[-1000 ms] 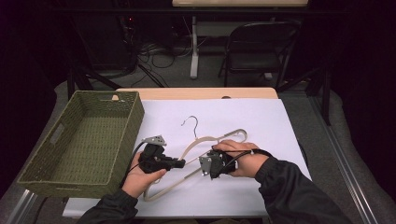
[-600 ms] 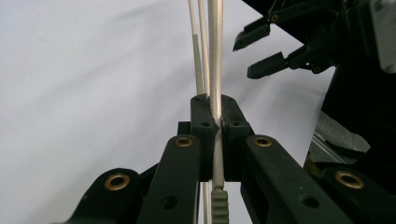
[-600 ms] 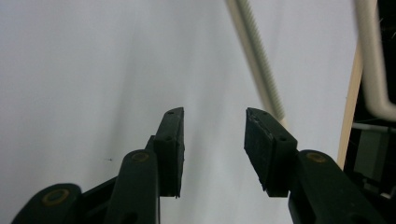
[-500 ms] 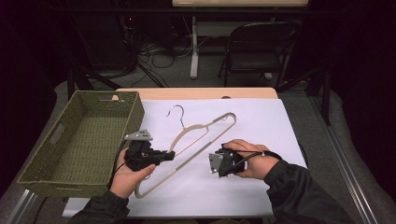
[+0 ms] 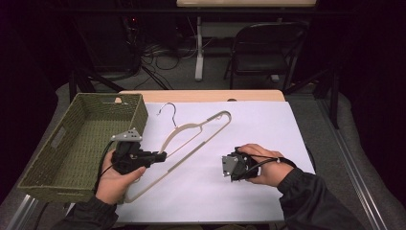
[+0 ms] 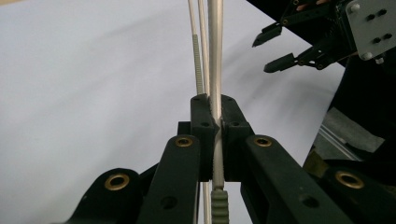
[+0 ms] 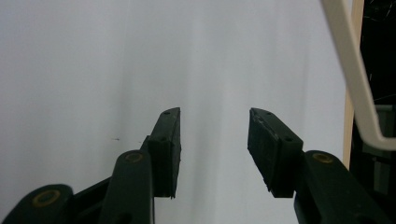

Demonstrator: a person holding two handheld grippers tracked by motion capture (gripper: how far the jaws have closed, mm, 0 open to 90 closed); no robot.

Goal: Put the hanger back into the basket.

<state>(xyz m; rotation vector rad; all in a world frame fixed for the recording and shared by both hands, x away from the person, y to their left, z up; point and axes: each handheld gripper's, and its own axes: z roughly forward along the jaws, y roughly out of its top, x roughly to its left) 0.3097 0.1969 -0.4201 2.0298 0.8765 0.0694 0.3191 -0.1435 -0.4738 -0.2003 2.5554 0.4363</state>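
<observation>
room: dark | folding chair (image 5: 261,52) behind table | cables (image 5: 165,50) on grey floor

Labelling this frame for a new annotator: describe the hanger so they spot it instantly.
On the white sheet covering the table, right of the green woven basket, lies a cream hanger with a thin wire hook. It is the one long, thin thing there, pinched by the left gripper.

Black grippers, dark sleeves
2 black grippers: left gripper (image 5: 160,155) has brass-ringed pivots and a grey 3-cornered plate; right gripper (image 7: 214,140) has ribbed pads.
</observation>
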